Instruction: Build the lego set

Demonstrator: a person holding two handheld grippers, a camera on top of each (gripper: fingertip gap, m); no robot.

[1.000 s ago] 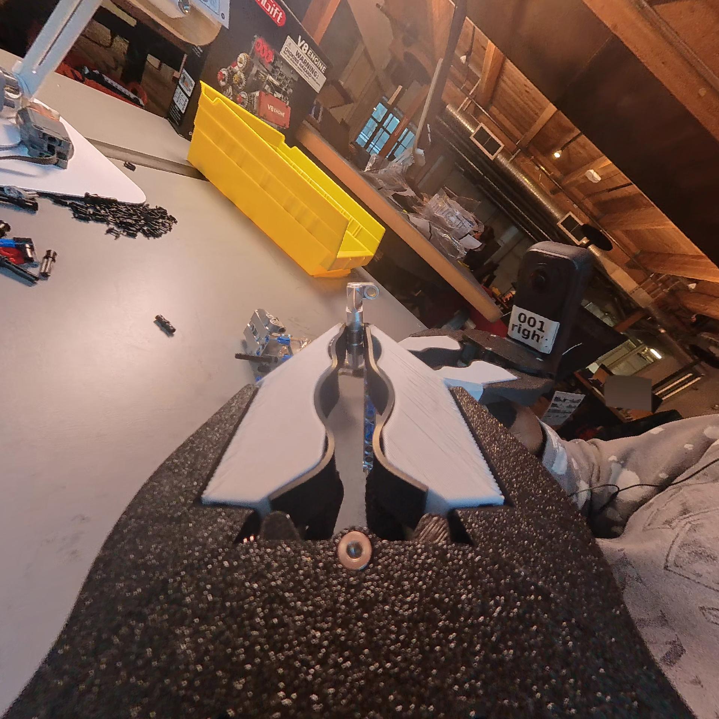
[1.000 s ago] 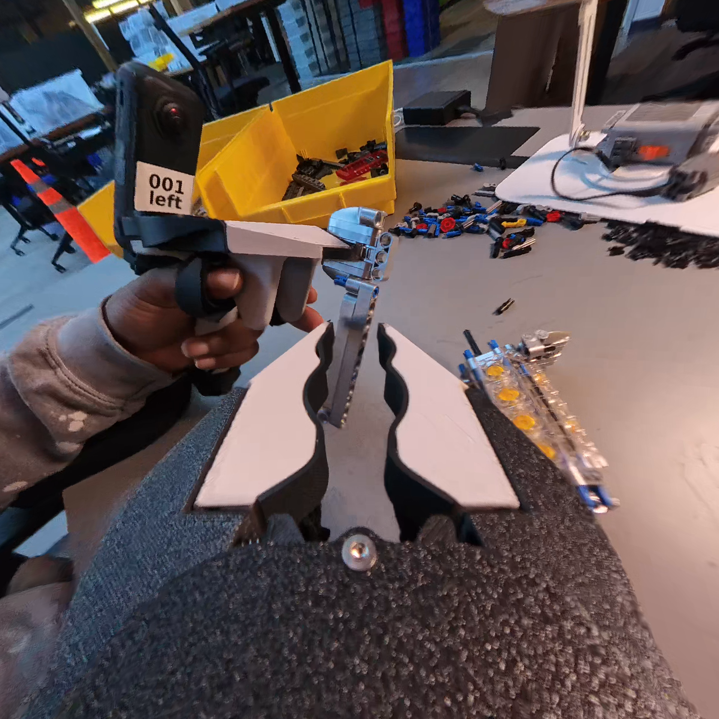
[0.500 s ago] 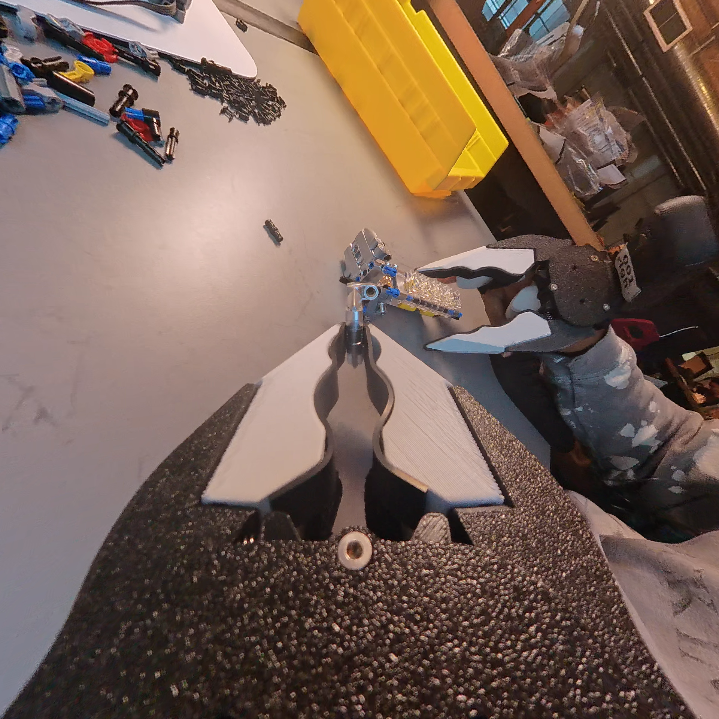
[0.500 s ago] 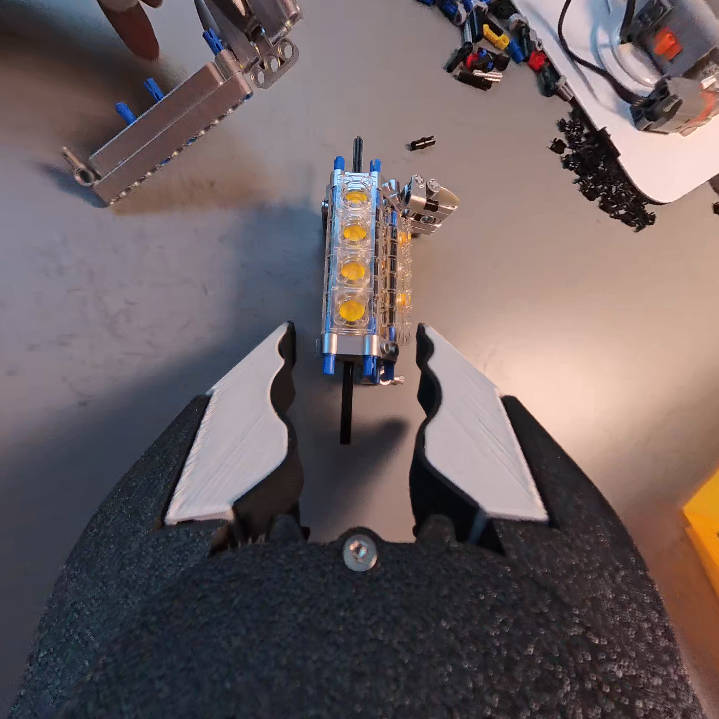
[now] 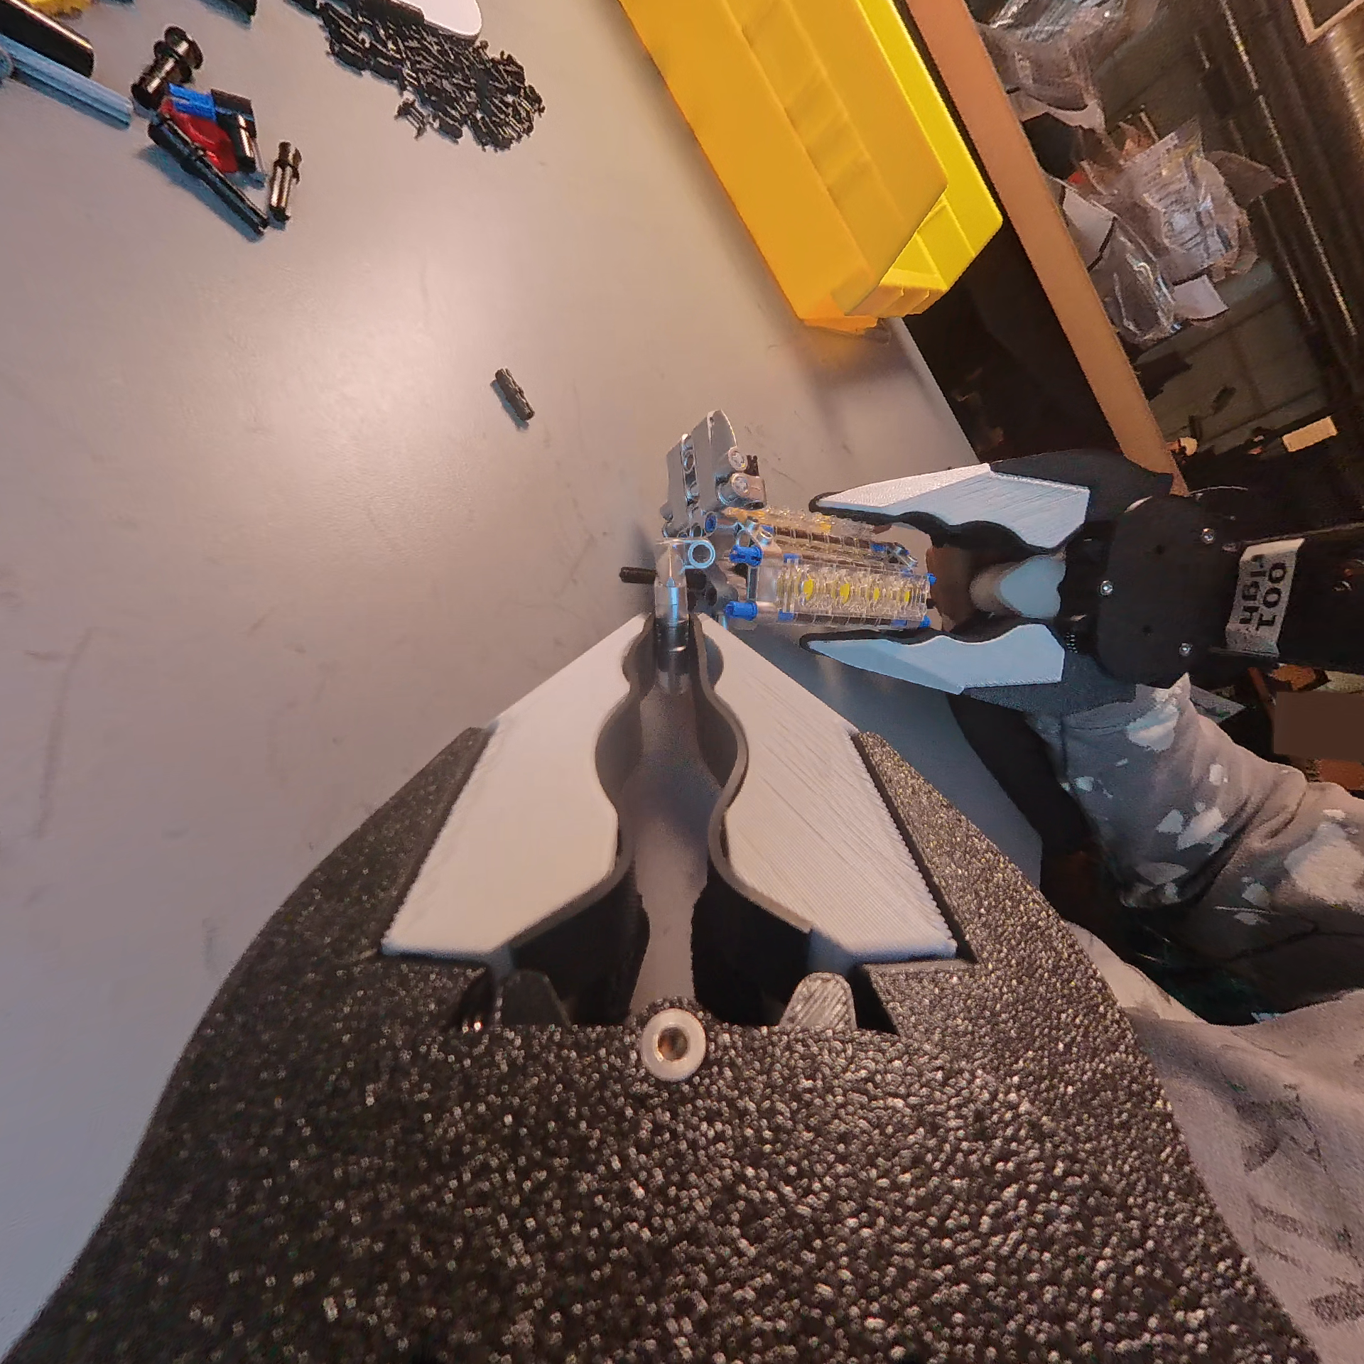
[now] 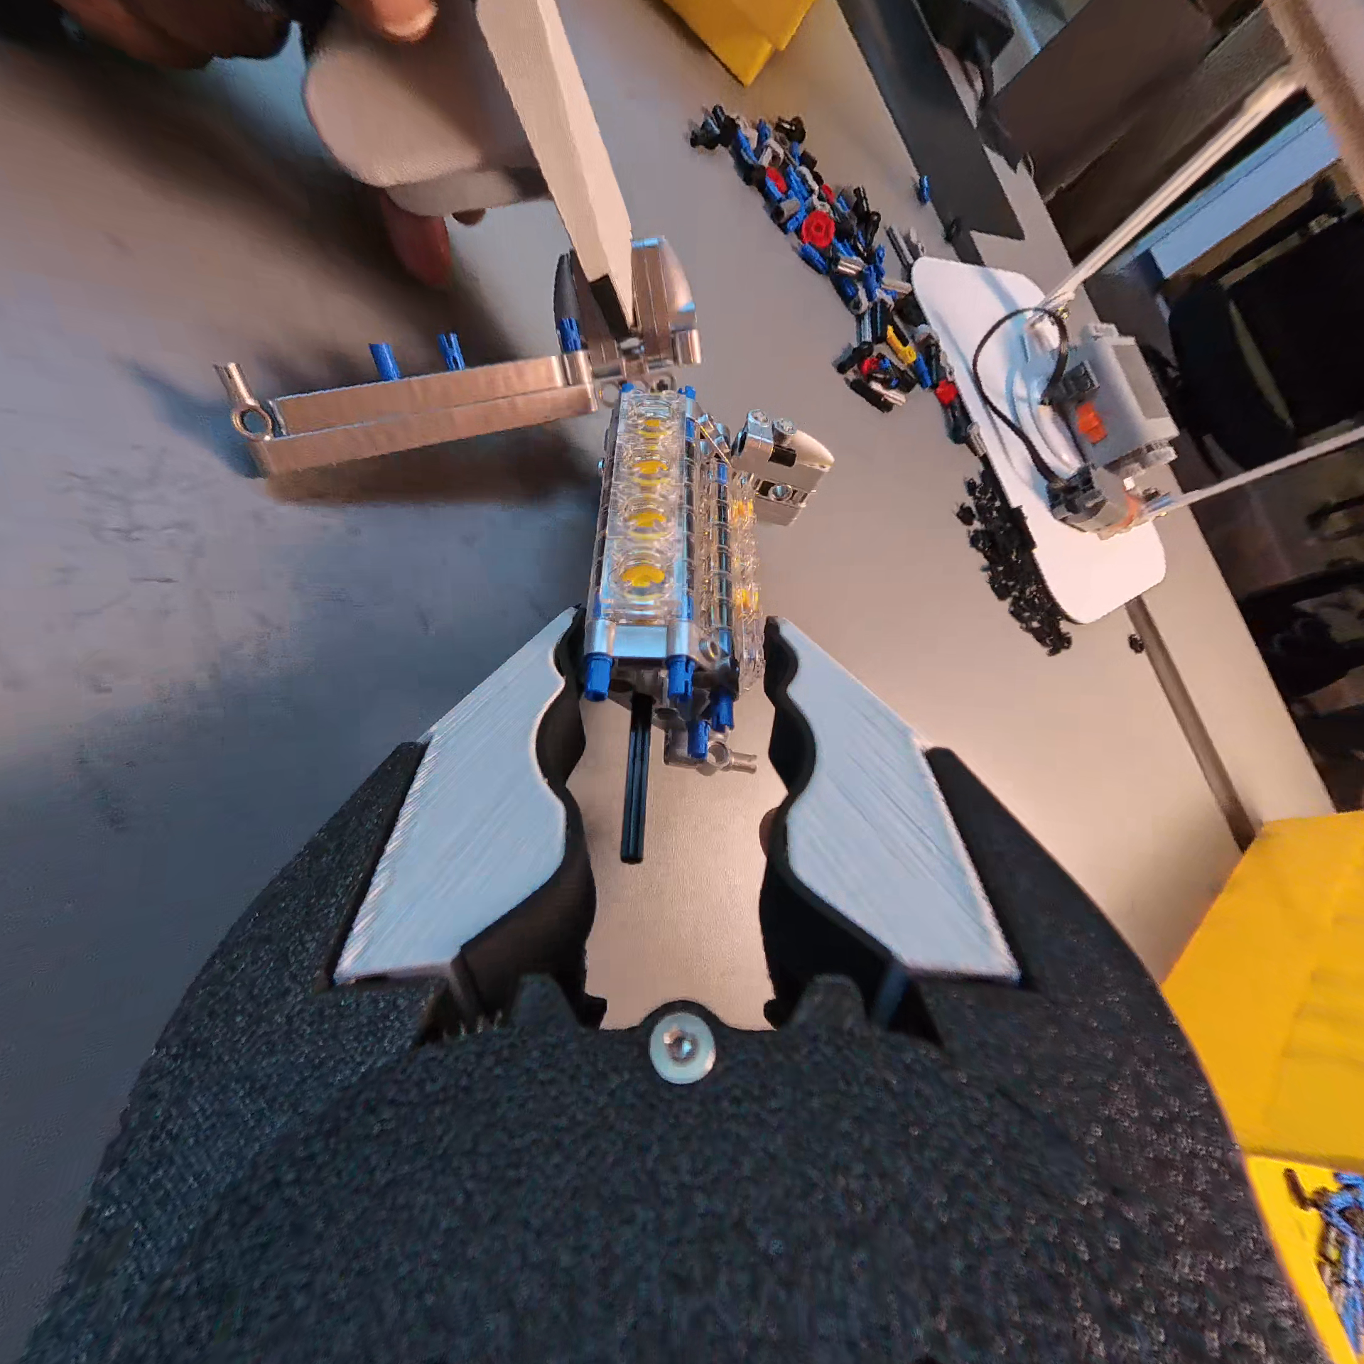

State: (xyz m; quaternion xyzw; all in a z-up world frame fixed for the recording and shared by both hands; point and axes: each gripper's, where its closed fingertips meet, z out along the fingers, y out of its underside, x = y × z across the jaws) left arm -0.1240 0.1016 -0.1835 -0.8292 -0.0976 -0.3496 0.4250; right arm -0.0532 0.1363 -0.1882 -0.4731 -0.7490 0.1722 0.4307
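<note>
A clear engine block with yellow pistons point(image 6: 649, 531) lies on the grey table point(image 6: 221, 664). My right gripper point(image 6: 668, 627) is shut on its near end, one finger on each side; a black axle point(image 6: 635, 782) sticks out between the fingers. In the left wrist view the right gripper point(image 5: 808, 574) grips the block point(image 5: 841, 594) from the right. My left gripper point(image 5: 673, 624) is shut on a long grey beam assembly point(image 5: 675, 583), seen end-on. In the right wrist view that beam point(image 6: 428, 413) carries blue pins, and the left gripper point(image 6: 612, 325) holds its end against the block's far end.
A yellow bin point(image 5: 812, 147) stands near the table's far edge. Small black pins point(image 5: 443, 52), loose coloured parts point(image 6: 834, 207) and one stray black pin point(image 5: 514, 395) lie on the table. A grey motor point(image 6: 1107, 413) sits on a white plate point(image 6: 1070, 576). The grippers' ends are close to 9 cm from one another. My right tips are roughly 25 cm from the white plate point(image 6: 1070, 576).
Both grippers came down from mid-air to the table. The right gripper left the beam, moved over the engine block and closed on its near end. The left gripper brought the beam to the block.
</note>
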